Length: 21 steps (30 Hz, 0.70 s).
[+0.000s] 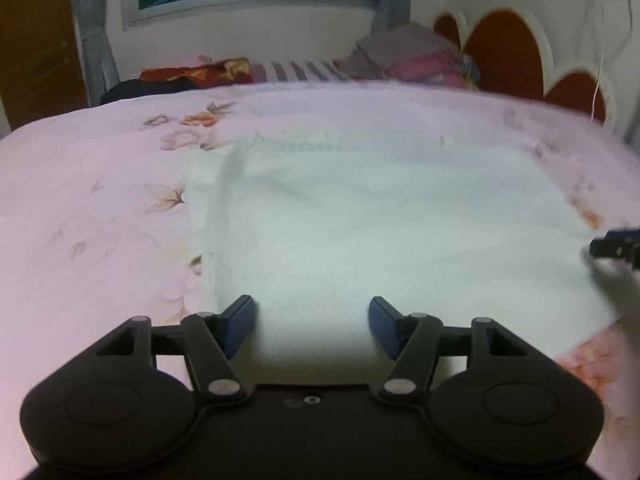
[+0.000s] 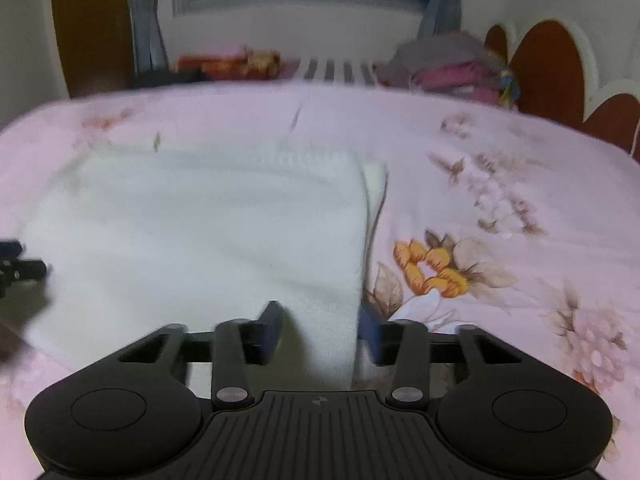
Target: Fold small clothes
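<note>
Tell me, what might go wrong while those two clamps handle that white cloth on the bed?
1. The left gripper has its fingers apart with the white garment between them, apparently unpinched, so that side may stay behind or slip.
2. The right gripper sits at the garment's side edge; a shallow bite could miss a layer and skew the fold.
3. The floral bedsheet is soft and could get pinched along with the garment.
</note>
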### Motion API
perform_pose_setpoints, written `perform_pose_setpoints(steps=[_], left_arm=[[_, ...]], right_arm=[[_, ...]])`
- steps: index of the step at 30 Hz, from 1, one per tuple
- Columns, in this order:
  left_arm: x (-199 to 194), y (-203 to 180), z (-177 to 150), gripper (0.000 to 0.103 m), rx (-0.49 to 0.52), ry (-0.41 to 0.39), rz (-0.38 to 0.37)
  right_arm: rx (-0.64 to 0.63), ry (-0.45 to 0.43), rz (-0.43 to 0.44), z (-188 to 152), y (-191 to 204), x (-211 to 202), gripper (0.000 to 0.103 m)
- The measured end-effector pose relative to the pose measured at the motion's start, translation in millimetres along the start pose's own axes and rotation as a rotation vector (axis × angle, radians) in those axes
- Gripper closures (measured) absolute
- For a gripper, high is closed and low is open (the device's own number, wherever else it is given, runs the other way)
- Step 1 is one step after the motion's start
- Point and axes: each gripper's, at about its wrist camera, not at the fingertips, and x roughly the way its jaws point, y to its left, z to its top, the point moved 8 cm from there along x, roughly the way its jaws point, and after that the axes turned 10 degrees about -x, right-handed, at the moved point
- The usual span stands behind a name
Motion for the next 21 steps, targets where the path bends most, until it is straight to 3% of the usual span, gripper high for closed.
perform_pose_setpoints(steps=[2,6,9,21], left_arm=[[-9,-2,-7,0.041,-0.014,-0.007,-0.004],[-11,2,-29,0.041,-0.037,0.022,0.008],[-17,8,-36,0.041,-0.036,0.016,0.013],[-19,7,-39,0.041,-0.036,0.027,0.045]], right_arm=[[0.012,-0.035,0.063,-3,12,-13,0.073],[-0.004,0.002,0.087,-18,29,-16,0.073],[0.008,0.078,0.033,-43,21,-7,0.073],[0.004,0.075,0.05,-51,15,-11,0.073]])
